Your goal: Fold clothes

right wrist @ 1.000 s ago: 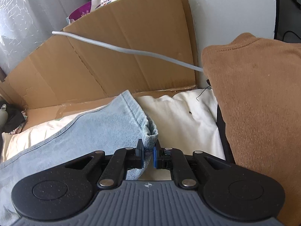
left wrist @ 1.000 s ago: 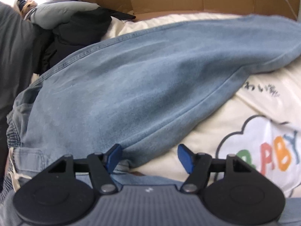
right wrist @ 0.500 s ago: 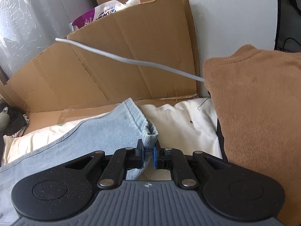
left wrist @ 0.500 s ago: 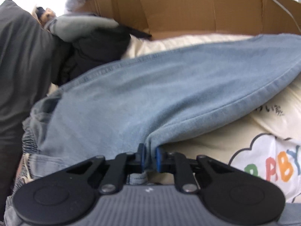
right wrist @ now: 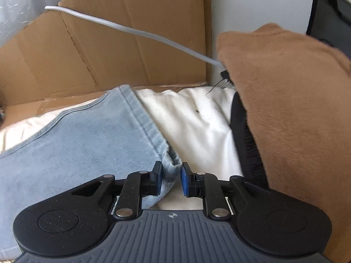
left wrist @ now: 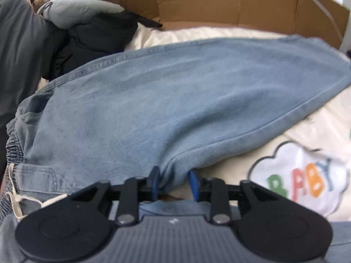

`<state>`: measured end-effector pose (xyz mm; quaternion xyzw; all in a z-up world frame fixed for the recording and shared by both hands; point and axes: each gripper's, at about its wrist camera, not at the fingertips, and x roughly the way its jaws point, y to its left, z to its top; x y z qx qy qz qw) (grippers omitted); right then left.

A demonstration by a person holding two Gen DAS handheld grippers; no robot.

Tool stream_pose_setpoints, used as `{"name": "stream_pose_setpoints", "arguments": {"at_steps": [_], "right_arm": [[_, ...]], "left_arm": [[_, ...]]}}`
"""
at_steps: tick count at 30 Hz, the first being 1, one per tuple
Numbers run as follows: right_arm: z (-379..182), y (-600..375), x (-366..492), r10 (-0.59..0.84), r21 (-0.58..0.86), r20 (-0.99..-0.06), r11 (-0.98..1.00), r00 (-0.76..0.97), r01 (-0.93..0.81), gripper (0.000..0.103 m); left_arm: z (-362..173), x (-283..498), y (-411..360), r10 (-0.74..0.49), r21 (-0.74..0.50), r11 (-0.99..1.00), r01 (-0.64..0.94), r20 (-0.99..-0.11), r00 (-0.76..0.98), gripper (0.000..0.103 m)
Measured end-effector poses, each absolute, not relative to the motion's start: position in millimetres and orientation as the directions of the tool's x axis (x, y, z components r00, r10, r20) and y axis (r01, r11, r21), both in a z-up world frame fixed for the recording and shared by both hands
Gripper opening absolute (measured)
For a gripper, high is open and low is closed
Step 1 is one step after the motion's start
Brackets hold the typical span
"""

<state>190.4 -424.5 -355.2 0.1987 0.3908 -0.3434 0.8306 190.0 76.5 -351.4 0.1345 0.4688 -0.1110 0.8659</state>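
Observation:
Light blue jeans (left wrist: 175, 100) lie across a cream sheet (left wrist: 230, 168), with the elastic waistband and drawstring (left wrist: 13, 188) at the left. My left gripper (left wrist: 173, 184) is open, and a fold of the jeans' near edge sits loosely between its blue pads. In the right wrist view the leg of the jeans (right wrist: 76, 144) ends in a stitched hem. My right gripper (right wrist: 171, 180) is slightly open around the hem corner, which rests against the left pad.
The cream sheet carries a cloud print with coloured letters (left wrist: 300, 182). Dark and grey clothes (left wrist: 94, 32) are piled at the back left. A brown garment (right wrist: 296, 109) rises close on the right. Cardboard walls (right wrist: 109, 54) and a grey cable (right wrist: 136, 30) stand behind.
The left gripper closed on the jeans' edge half a second ago and has now opened again. The right gripper's pads, pinching the hem before, have spread slightly apart.

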Motion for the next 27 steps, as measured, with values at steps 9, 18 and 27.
{"name": "stream_pose_setpoints", "arguments": {"at_steps": [9, 18, 27], "right_arm": [[-338.4, -409.0, 188.5, -0.473, 0.001, -0.711, 0.739, 0.52, 0.674, 0.029], [-372.6, -408.0, 206.1, -0.381, 0.002, -0.759, 0.81, 0.528, 0.587, 0.029], [-381.6, -406.4, 214.2, -0.401, -0.059, -0.773, 0.817, 0.492, 0.573, 0.028]], "left_arm": [[-329.0, 190.3, 95.4, -0.116, 0.02, 0.975, 0.223, -0.808, 0.578, 0.034], [-347.3, 206.9, 105.3, -0.103, -0.019, 0.988, 0.151, -0.812, 0.575, 0.033], [-365.6, 216.7, 125.4, -0.086, -0.053, 0.996, 0.078, -0.847, 0.524, 0.023]]}}
